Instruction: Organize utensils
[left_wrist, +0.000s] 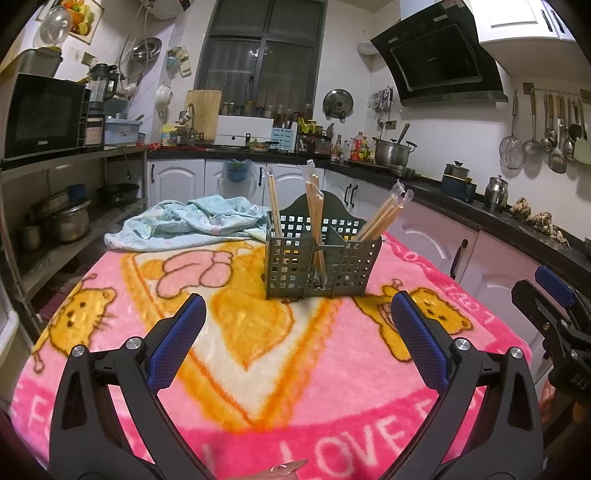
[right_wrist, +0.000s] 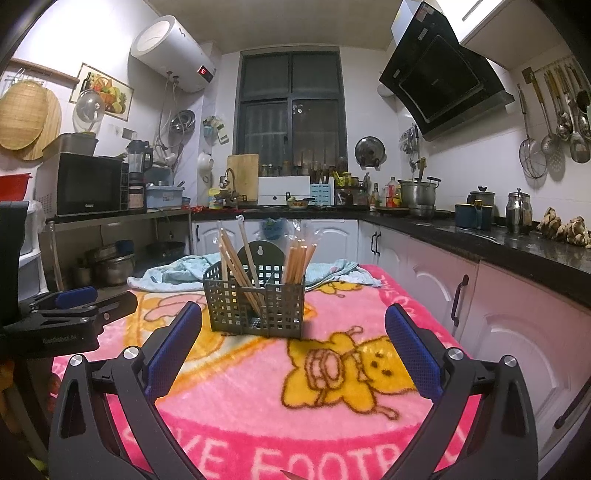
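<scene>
Pink blanket (left_wrist: 258, 387) w/ blue cloth (left_wrist: 192, 221); microwave (left_wrist: 42, 114), pot (right_wrist: 419, 192) on counter.

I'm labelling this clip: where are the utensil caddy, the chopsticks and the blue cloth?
utensil caddy (left_wrist: 295, 269), left wrist view, front grid wall.
chopsticks (right_wrist: 297, 264), right wrist view, right bundle's shafts.
blue cloth (left_wrist: 184, 221), left wrist view, crumpled middle.

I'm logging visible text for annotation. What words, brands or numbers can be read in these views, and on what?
"LOVE" and "FOOTB", cut off by the frame: pink blanket.
"Genrobot.AI", small and uncertain: left gripper body.
Red digits, roughly "50": water heater display.
Microwave brand: too blurred to read.
Range hood logo: too small.
Upside-down lettering on the blanket's right border: only partly legible.
</scene>
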